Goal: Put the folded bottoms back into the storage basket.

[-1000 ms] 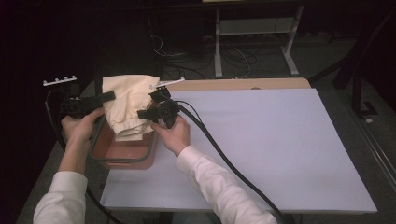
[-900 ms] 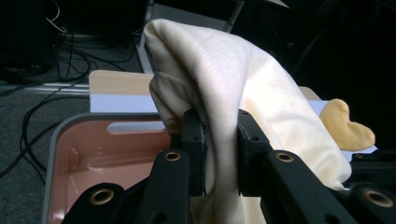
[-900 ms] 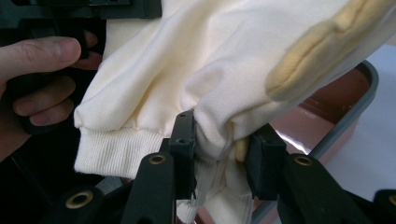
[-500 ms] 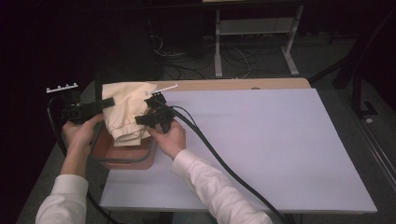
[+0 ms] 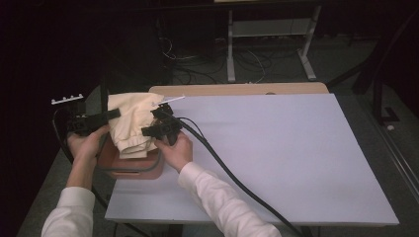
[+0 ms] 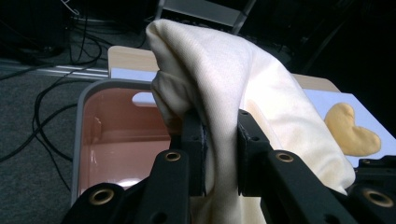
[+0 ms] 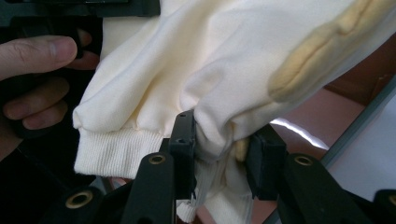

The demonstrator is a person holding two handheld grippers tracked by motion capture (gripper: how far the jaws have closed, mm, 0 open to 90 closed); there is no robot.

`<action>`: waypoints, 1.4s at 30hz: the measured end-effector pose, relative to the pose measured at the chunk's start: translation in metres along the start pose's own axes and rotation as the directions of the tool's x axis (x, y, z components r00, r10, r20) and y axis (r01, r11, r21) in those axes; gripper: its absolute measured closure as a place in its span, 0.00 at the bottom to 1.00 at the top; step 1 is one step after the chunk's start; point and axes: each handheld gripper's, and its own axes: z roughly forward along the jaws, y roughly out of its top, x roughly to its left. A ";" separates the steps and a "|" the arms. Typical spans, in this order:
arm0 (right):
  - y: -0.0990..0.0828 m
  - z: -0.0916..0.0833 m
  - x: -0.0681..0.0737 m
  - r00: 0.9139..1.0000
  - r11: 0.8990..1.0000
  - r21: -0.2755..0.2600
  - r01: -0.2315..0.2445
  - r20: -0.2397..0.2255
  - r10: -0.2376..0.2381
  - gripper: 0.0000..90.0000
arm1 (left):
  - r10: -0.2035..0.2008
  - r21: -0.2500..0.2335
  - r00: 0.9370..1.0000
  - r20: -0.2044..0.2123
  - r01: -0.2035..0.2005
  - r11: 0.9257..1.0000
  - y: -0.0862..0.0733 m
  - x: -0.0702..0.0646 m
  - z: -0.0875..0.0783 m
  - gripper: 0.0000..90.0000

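I hold both hand-held grippers, left [image 6: 220,154] and right [image 7: 219,154], pinching the cream sweatshirt [image 5: 131,121] over the pink bin [image 5: 136,168]; next, I judge, lowering and releasing.

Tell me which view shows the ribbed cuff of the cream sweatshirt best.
The right gripper view: the ribbed cuff sits close, just left of the jaws, its knit lines clear. The high view shows the sweatshirt small, with a ribbed edge only faintly. The left gripper view shows smooth fabric.

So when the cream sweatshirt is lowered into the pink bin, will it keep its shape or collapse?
The sweatshirt will probably collapse: it sags in soft folds between the left gripper and right gripper. It likely will not slip, since it bunches thickly between both. Its hem may drape over the bin wall.
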 end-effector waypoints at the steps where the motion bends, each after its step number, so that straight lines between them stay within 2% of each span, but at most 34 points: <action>1: -0.001 0.001 0.000 1.000 1.000 0.003 -0.007 0.002 0.007 0.74 | -0.003 0.003 1.000 -0.005 0.003 1.000 -0.002 0.001 0.003 0.85; 11: -0.008 0.011 -0.006 0.999 0.999 0.018 -0.037 -0.004 0.037 0.74 | -0.009 0.022 1.000 -0.020 0.009 1.000 -0.011 0.010 0.010 0.85; 19: -0.017 0.026 -0.006 0.998 0.998 0.037 -0.058 -0.007 0.059 0.73 | -0.022 0.053 0.999 -0.048 0.024 0.998 -0.021 0.021 0.015 0.85; 25: -0.021 0.032 -0.005 0.998 0.997 0.051 -0.065 -0.010 0.066 0.73 | -0.021 0.074 0.997 -0.071 0.027 0.997 -0.024 0.024 0.017 0.84; 31: -0.023 0.034 -0.005 0.998 0.996 0.062 -0.063 -0.009 0.064 0.70 | -0.024 0.082 0.997 -0.074 0.031 0.996 -0.026 0.025 0.019 0.83; 32: -0.022 0.033 -0.006 0.997 0.995 0.066 -0.071 -0.006 0.071 0.65 | -0.025 0.082 0.997 -0.075 0.031 0.996 -0.026 0.025 0.019 0.76; 33: -0.021 0.033 -0.007 0.997 0.995 0.068 -0.078 -0.010 0.079 0.62 | -0.024 0.063 0.995 -0.097 0.030 0.998 -0.026 0.024 0.019 0.72; 34: -0.021 0.033 -0.007 0.997 0.995 0.068 -0.078 -0.010 0.079 0.62 | -0.024 0.063 0.995 -0.097 0.030 0.998 -0.026 0.024 0.019 0.68; 35: -0.020 0.032 -0.009 0.996 0.993 0.074 -0.088 -0.008 0.089 0.52 | -0.017 0.060 0.994 -0.109 0.024 0.998 -0.026 0.023 0.019 0.63; 36: -0.020 0.032 -0.009 0.996 0.993 0.074 -0.088 -0.008 0.089 0.52 | -0.011 0.060 0.994 -0.112 0.017 0.998 -0.026 0.022 0.019 0.63; 38: -0.019 0.029 -0.010 0.998 0.996 0.055 -0.066 -0.010 0.066 0.46 | -0.002 0.049 0.995 -0.095 0.007 0.999 -0.024 0.018 0.018 0.59; 42: -0.014 0.020 -0.008 0.999 0.999 0.015 -0.039 -0.030 0.039 0.41 | 0.012 0.049 0.995 -0.102 -0.007 0.999 -0.021 0.014 0.018 0.49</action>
